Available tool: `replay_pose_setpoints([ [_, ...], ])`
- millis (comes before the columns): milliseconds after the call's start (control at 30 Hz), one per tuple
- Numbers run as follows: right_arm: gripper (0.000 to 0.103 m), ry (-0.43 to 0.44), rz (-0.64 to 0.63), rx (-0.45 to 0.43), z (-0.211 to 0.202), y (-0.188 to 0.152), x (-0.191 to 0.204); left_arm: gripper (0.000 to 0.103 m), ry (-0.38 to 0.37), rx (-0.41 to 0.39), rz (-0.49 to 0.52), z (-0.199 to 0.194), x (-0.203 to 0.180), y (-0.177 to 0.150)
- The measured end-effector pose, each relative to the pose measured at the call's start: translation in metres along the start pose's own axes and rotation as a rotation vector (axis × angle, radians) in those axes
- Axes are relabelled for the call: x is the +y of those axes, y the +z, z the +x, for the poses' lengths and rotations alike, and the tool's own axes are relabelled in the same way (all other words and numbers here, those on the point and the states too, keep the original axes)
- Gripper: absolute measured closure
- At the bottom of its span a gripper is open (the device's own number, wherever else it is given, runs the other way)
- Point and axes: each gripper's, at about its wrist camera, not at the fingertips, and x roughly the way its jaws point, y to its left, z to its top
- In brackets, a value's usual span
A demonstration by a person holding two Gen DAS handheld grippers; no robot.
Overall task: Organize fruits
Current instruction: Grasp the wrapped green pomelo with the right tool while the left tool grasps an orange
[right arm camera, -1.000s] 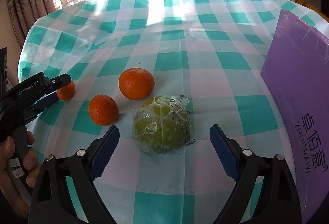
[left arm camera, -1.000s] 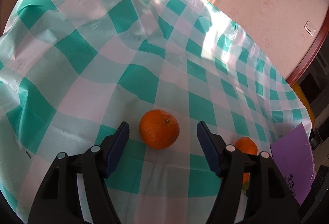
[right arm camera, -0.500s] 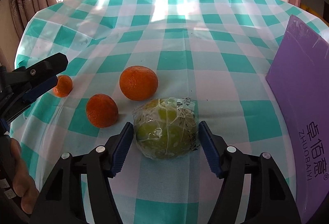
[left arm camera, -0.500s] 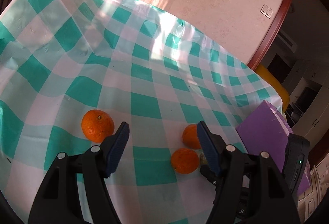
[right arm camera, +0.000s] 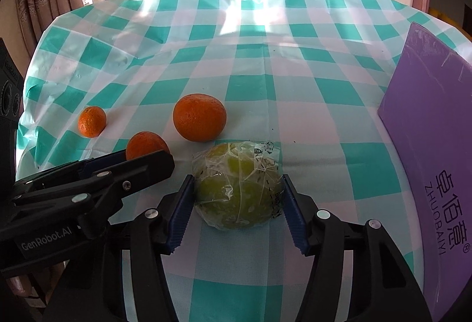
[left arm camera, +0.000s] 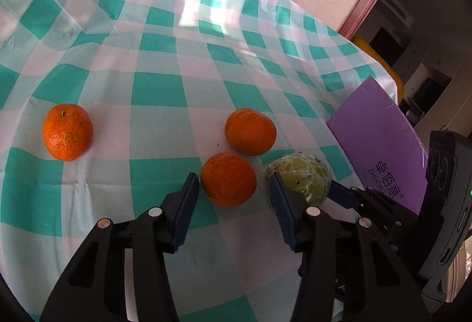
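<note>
Right gripper (right arm camera: 237, 198) clamped on the green fruit (right arm camera: 237, 186), round and wrapped in crinkled clear film, blue ribbed pads pressing both sides after closing in. Left gripper (left arm camera: 233, 189) closing around the near orange (left arm camera: 228, 179), pebbled skin almost at the left pad, a small gap at the right pad, not gripped. Second orange (left arm camera: 250, 131) just behind, third orange (left arm camera: 67, 135) well apart. All resting on glossy checked tablecloth (left arm camera: 153, 91); flat purple box (left arm camera: 380, 142) beside.
</note>
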Motion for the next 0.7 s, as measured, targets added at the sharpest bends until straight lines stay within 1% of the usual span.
replay_pose_setpoints([
  [100, 0.047, -0.008, 0.003, 0.0, -0.002, -0.002, -0.002, 0.055, 0.014, 0.001, 0.009, 0.001, -0.002, 0.0],
  [133, 0.047, -0.013, 0.004, 0.0, -0.004, -0.003, -0.002, 0.057, 0.022, 0.002, 0.016, 0.002, -0.003, 0.0],
  [200, 0.047, -0.019, 0.005, 0.001, -0.005, -0.004, -0.003, 0.066, 0.046, 0.004, 0.025, 0.003, -0.004, 0.0],
  [700, 0.047, -0.015, 0.032, 0.004, -0.014, -0.013, -0.012, 0.068, 0.064, -0.001, 0.044, 0.001, -0.005, -0.002],
])
